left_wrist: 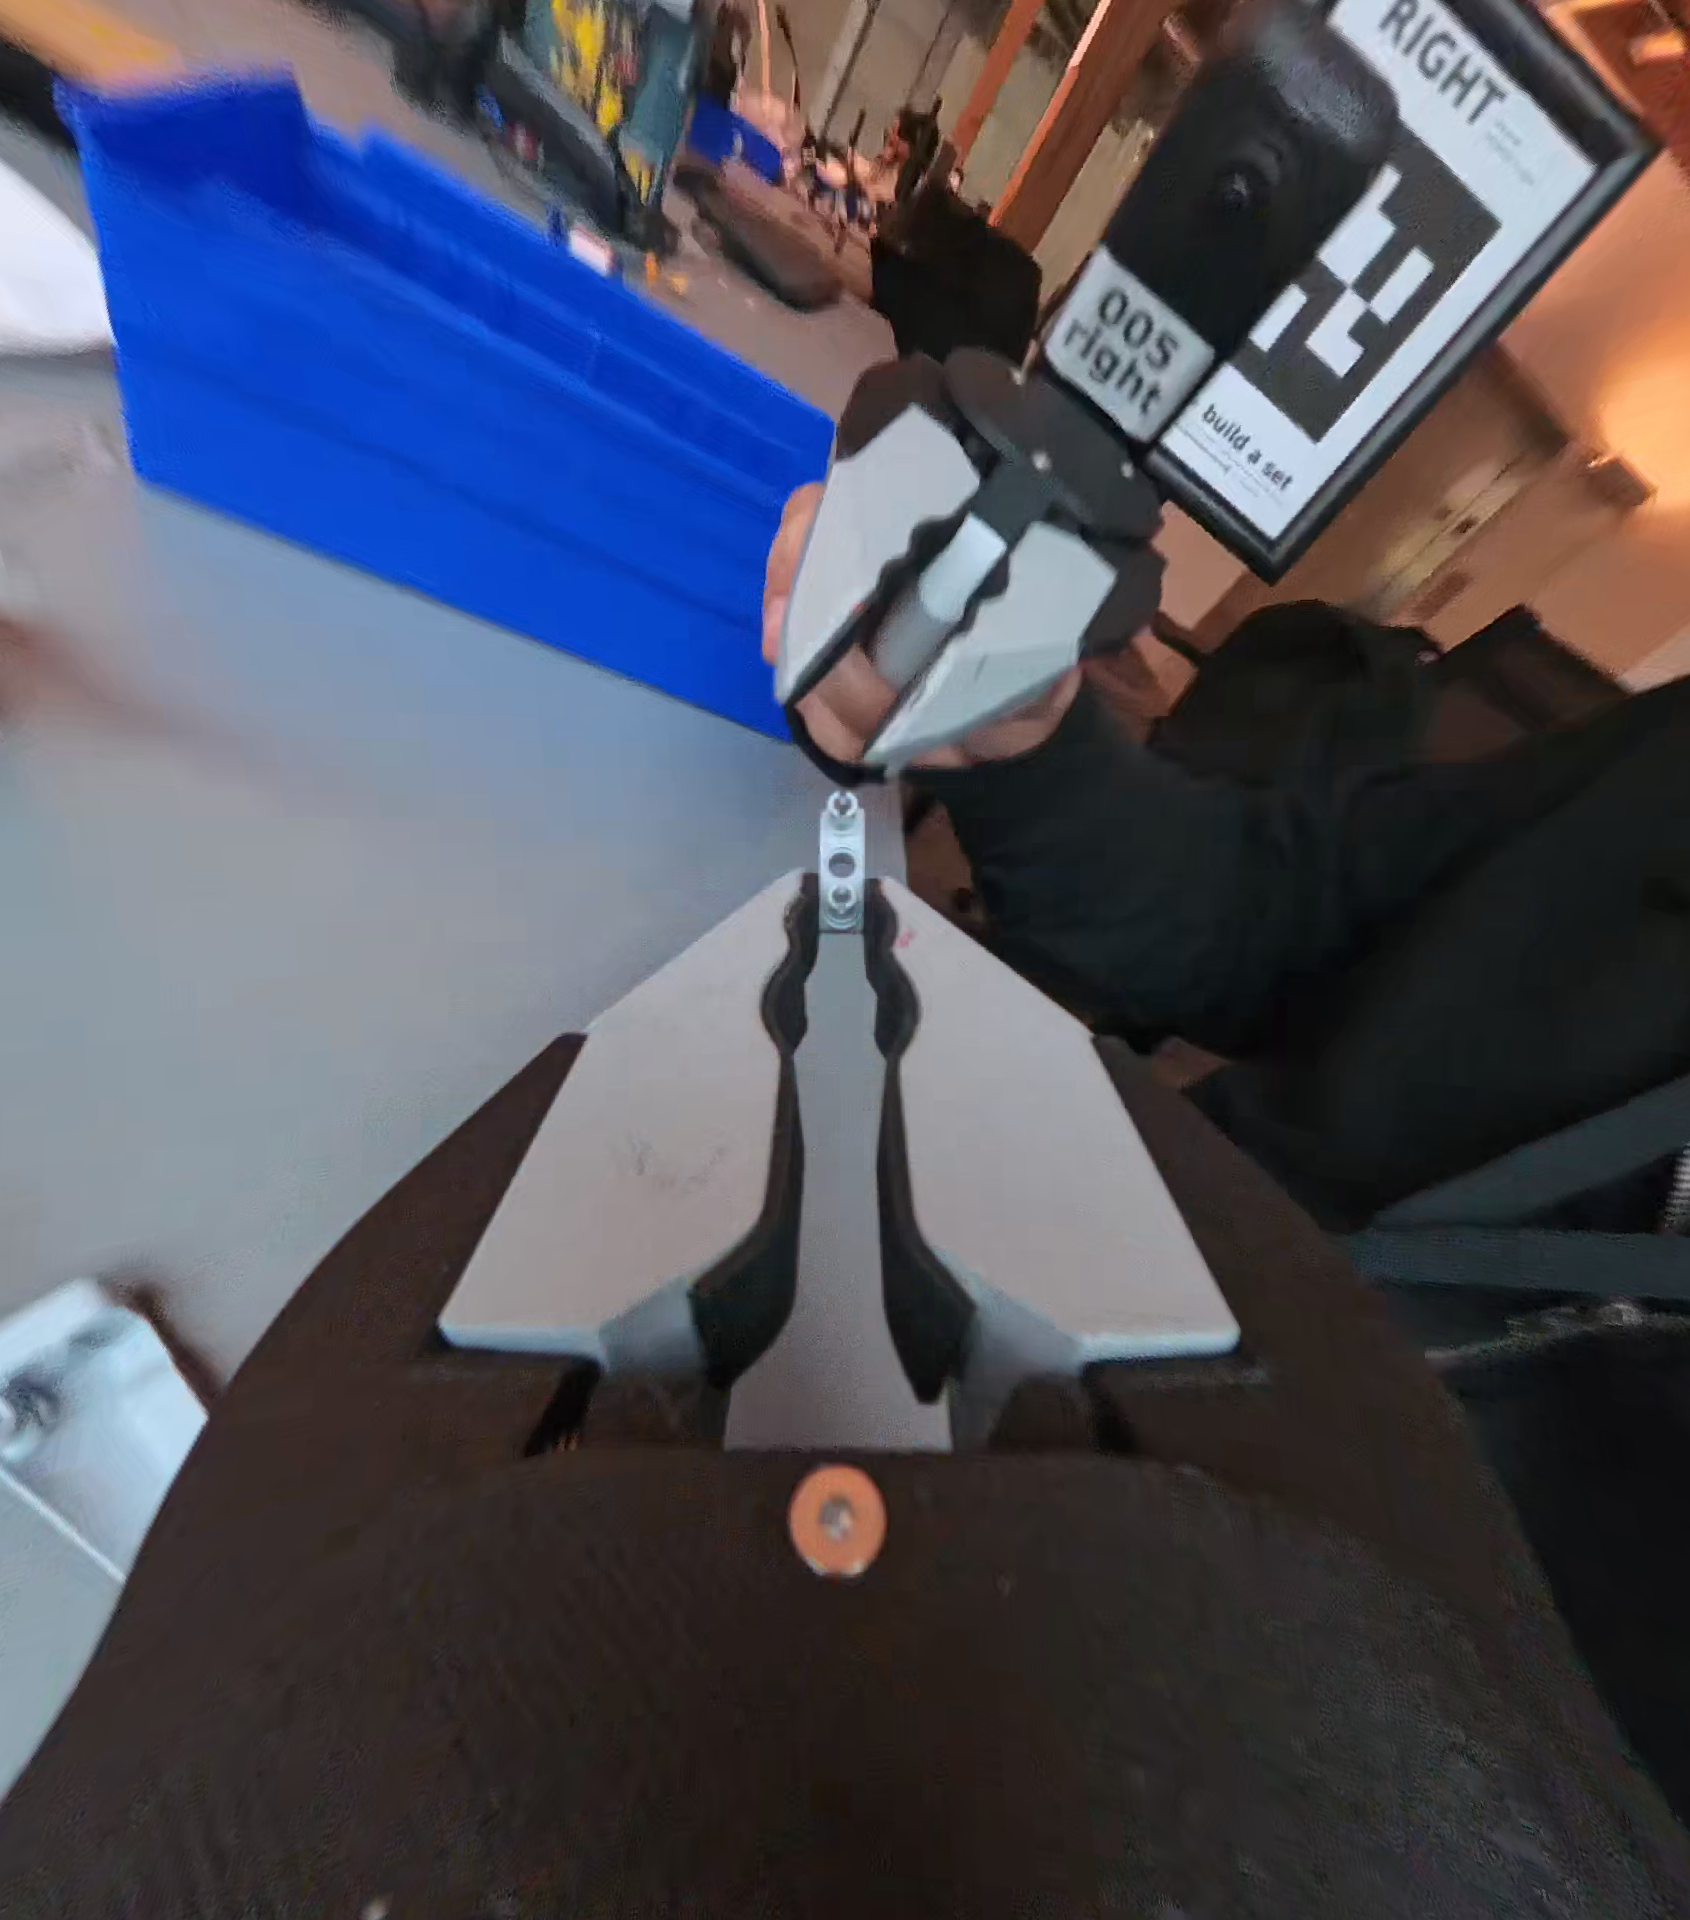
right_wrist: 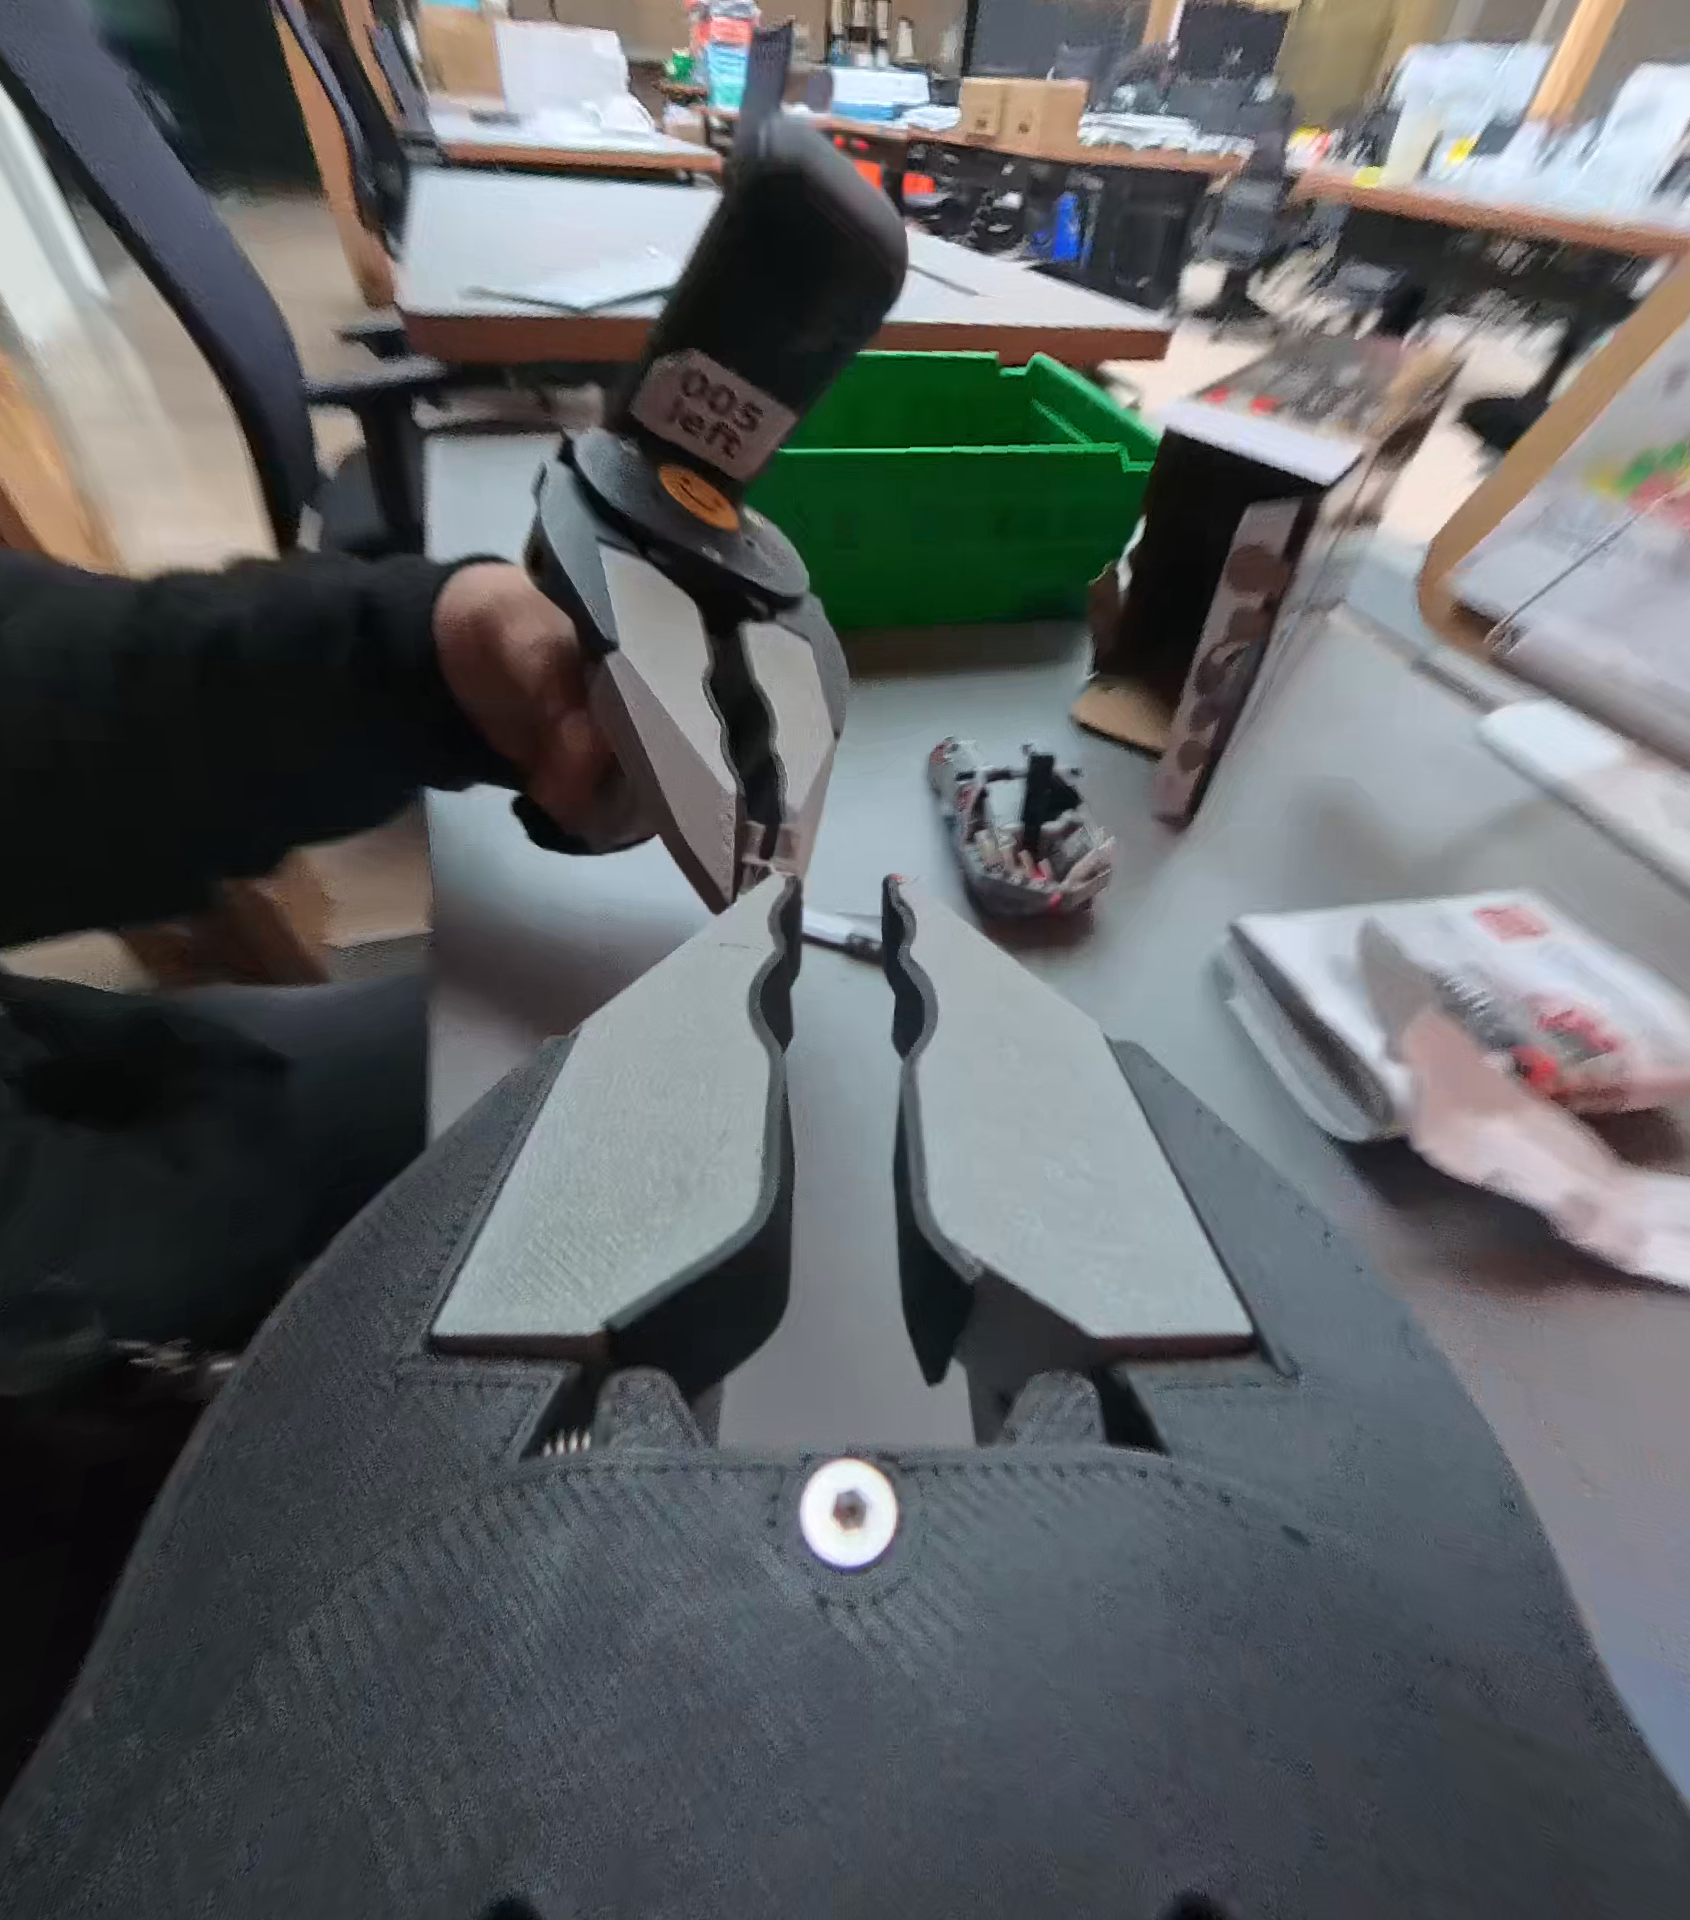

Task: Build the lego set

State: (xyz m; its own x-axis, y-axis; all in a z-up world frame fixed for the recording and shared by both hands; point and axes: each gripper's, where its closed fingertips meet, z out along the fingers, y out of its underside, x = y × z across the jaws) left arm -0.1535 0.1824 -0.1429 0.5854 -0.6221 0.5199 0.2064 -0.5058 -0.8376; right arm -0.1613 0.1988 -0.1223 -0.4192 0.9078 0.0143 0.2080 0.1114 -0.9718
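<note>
I have the left gripper (left_wrist: 839, 883) closed on a small light-grey holed lego piece (left_wrist: 841, 868), pinched at its lower end between the fingertips, at the centre of the left wrist view. The piece stands up past the tips, and a small ring-shaped part sits at its top end.

The right gripper (right_wrist: 841, 891) is partly open, with a clear gap between the tips, and holds nothing. In its own view the tips sit at frame centre, just beside the left gripper's tips. In the left wrist view the right gripper hangs above the piece, upper centre, with its tips hidden behind the holding hand (left_wrist: 825, 717).

The partly built model (right_wrist: 1023, 831) lies on the grey table (right_wrist: 1392, 1403), right of centre in the right wrist view. The instruction booklet (right_wrist: 1340, 997) lies at the right edge and the green bin (right_wrist: 945, 520) at upper centre. A blue bin (left_wrist: 425, 384) fills the upper left of the left wrist view.

Step in hand, as I judge it: a mid-air sub-assembly or hand-over of the grey piece. The next move calls for aligning the open right tips on the free upper end, closing gently, and keeping the left grip steady so that the piece does not twist. Motion blur limits finer detail.
</note>
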